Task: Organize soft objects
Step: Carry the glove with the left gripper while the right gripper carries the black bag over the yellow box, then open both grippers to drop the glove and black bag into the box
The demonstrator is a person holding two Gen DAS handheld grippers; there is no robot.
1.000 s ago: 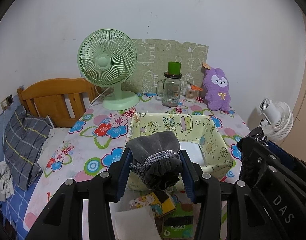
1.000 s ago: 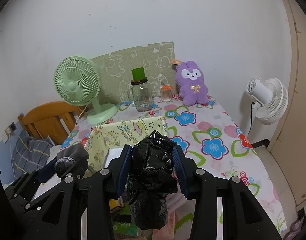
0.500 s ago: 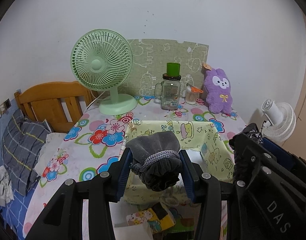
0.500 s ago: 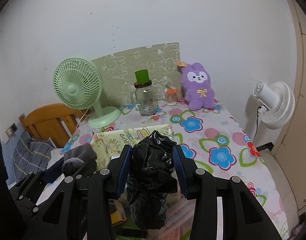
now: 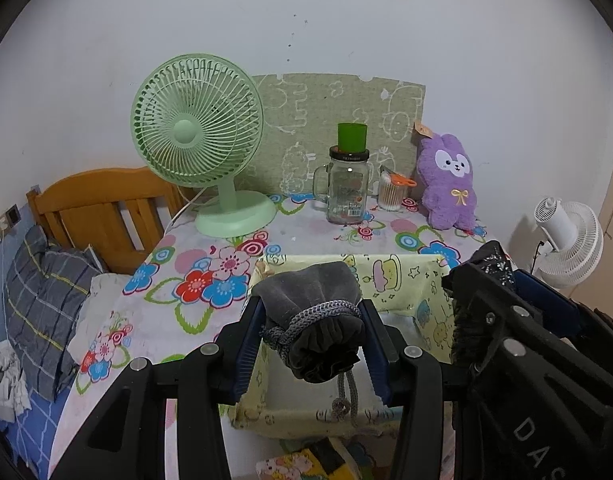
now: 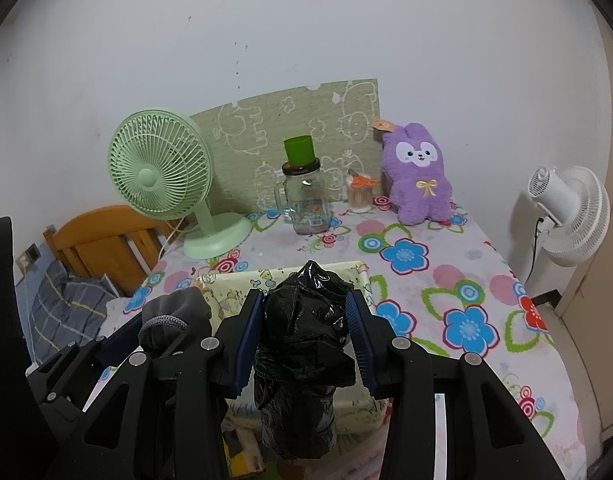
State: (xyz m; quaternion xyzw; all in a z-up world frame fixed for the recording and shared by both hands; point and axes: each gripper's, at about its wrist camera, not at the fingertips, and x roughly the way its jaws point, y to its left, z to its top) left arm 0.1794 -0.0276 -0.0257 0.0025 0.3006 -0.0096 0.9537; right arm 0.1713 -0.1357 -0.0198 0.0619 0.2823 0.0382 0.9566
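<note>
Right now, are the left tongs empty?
No, the left tongs are clamped on a grey drawstring pouch, its cord dangling over the yellow fabric bin.

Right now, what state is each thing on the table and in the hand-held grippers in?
left hand-held gripper: shut on grey drawstring pouch
right hand-held gripper: shut on black plastic bag
yellow fabric bin: open-topped
green fan: upright
glass jar: upright, lidded
purple plush: upright
</note>
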